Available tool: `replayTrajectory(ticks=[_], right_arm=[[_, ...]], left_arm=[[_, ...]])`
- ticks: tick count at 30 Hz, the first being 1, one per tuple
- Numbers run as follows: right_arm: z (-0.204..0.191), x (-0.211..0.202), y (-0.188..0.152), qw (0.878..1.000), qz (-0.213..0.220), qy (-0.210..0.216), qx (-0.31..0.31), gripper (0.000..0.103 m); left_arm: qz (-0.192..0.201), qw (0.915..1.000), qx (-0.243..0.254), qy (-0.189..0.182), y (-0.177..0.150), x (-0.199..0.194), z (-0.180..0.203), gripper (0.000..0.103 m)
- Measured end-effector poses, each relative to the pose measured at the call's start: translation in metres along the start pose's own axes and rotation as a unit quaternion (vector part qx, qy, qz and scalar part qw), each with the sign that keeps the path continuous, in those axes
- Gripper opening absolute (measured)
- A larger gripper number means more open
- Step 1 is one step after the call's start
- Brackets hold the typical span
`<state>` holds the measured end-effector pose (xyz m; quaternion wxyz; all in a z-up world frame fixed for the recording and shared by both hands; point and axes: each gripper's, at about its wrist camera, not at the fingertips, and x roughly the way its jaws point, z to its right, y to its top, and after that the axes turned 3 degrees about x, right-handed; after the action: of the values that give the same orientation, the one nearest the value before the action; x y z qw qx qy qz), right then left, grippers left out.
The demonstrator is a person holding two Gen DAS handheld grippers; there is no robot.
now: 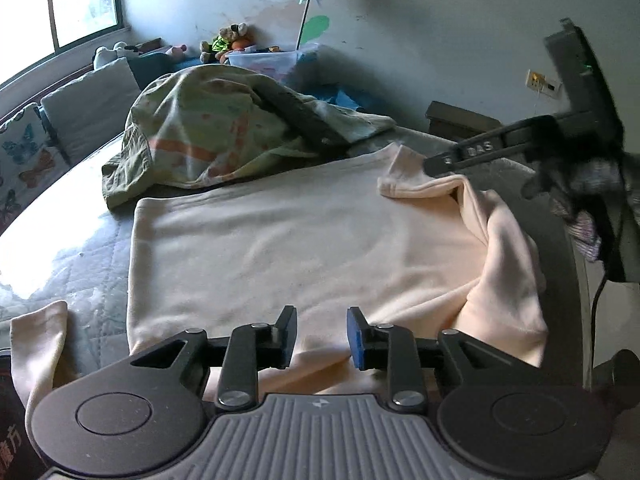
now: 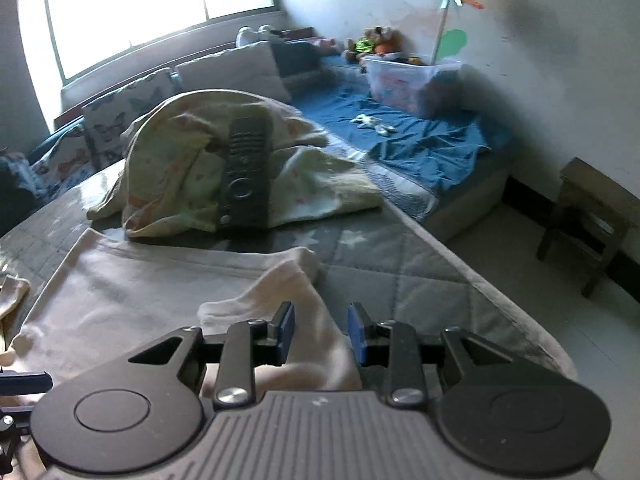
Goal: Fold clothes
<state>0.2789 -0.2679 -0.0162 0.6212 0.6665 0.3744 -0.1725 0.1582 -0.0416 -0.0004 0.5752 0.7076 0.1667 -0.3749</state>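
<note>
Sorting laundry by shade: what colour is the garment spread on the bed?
Pale peach-cream cotton garment, plain with no print; clearest in the left wrist view.

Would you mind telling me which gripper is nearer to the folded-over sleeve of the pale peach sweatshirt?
Right. The right gripper is directly over the sleeve, which lies between its open jaws. The left gripper sits at the sweatshirt's near edge, well clear of that sleeve.

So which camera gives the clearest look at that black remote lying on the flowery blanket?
The right wrist view. There the remote faces the camera, buttons and round pad visible, leaning on the blanket. In the left wrist view it appears only as a dark, foreshortened slab, with no buttons distinguishable.
</note>
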Motion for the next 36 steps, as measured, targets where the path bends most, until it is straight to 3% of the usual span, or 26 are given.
replayTrajectory(ticks=[4,6,9,16,22,32,36], right_arm=[[-0.004,0.007,0.000,1.000,-0.003,0.006,-0.005,0.027],[-0.005,0.007,0.000,1.000,-0.004,0.013,-0.007,0.010],[-0.011,0.001,-0.001,1.000,0.006,0.003,-0.022,0.003],[-0.002,-0.046,0.003,0.996,0.073,-0.053,-0.015,0.003],[0.018,-0.104,-0.003,0.985,0.140,-0.097,0.023,0.002],[0.036,-0.173,-0.055,0.970,0.186,-0.140,0.072,0.002],[0.044,-0.181,-0.066,0.967,0.186,-0.143,0.097,0.002]], left_arm=[[0.001,1.0000,0.003,0.000,0.001,-0.002,-0.001,0.030],[0.004,1.0000,0.004,0.001,0.003,-0.003,-0.001,0.032],[0.008,1.0000,0.001,0.000,0.006,-0.004,-0.001,0.033],[0.014,0.9997,0.011,-0.015,0.006,-0.009,0.012,0.036],[0.011,0.9991,0.027,-0.030,-0.001,-0.011,0.026,0.038],[0.029,0.9953,0.067,-0.065,-0.008,-0.033,0.051,0.040],[0.038,0.9925,0.084,-0.080,-0.011,-0.043,0.062,0.045]])
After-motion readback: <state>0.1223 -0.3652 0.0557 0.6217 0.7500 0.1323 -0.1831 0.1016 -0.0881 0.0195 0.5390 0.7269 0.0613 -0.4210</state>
